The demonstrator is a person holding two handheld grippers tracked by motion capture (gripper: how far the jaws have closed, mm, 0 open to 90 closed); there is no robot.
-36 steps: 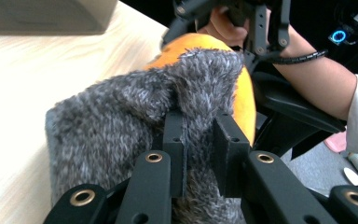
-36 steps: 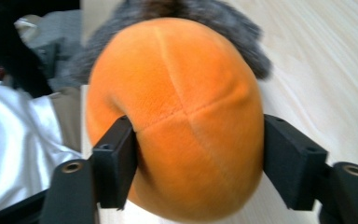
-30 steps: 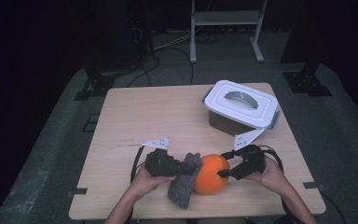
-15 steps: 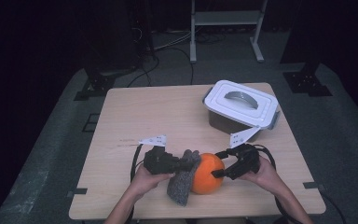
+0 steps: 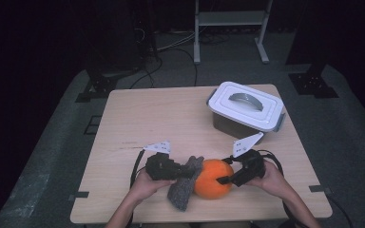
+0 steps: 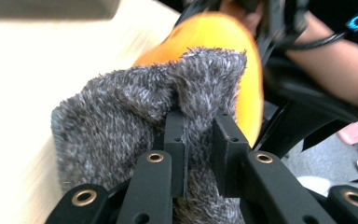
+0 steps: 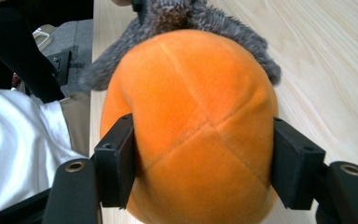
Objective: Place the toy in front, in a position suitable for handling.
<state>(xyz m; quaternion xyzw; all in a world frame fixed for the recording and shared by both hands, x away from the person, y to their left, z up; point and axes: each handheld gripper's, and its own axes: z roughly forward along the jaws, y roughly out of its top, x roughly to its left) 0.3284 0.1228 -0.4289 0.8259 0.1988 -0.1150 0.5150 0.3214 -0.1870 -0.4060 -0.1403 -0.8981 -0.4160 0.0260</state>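
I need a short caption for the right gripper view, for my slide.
Right gripper clamps an orange plush ball; a grey fuzzy cloth lies behind it.

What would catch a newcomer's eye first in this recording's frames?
The bright orange plush ball at the table's near edge stands out, clamped between the jaws of the right gripper, which have just been closing. Pressed against its left side is a fuzzy grey cloth, pinched by the left gripper. Farther back on the right sits a white lidded plastic box.

High view: worktop (image 5: 171, 118) lit from above, surroundings nearly black. Left gripper view: far background blurred, overexposed worktop. Right gripper view sharp, evenly lit.
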